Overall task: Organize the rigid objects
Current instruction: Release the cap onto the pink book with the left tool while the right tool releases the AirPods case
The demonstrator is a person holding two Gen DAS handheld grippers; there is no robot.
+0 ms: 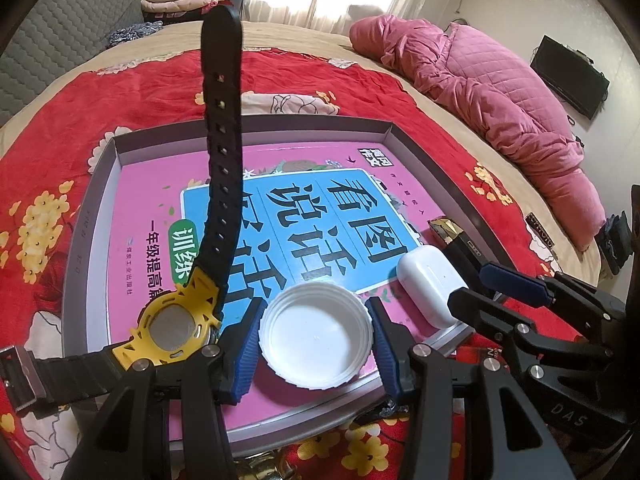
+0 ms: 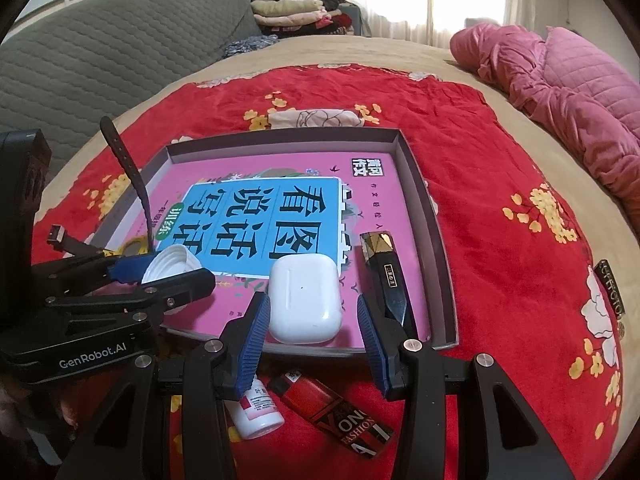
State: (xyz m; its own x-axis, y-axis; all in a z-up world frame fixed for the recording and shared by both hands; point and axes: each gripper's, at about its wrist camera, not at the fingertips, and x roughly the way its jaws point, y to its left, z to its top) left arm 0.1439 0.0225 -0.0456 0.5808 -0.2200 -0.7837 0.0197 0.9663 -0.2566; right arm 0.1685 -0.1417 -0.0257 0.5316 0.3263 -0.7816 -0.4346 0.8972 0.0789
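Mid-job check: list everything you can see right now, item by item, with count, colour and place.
Tray: 1, grey, on the red bedspread.
Book: 1, pink with blue panel, lying in the tray.
Bottle cap: 1, white, open side up, on the book between the left gripper's pads.
Earbuds case: 1, white, on the book between the right gripper's pads.
Lipstick: 1, black and gold, in the tray right of the case.
Watch: 1, yellow with black strap, at the tray's left edge, strap sticking up.
Small bottle: 1, white, on the bedspread near the tray.
Red lighter: 1, beside the small bottle.
Pink quilt: 1, far right.
Left gripper: black, blue pads.
Right gripper: same, open.
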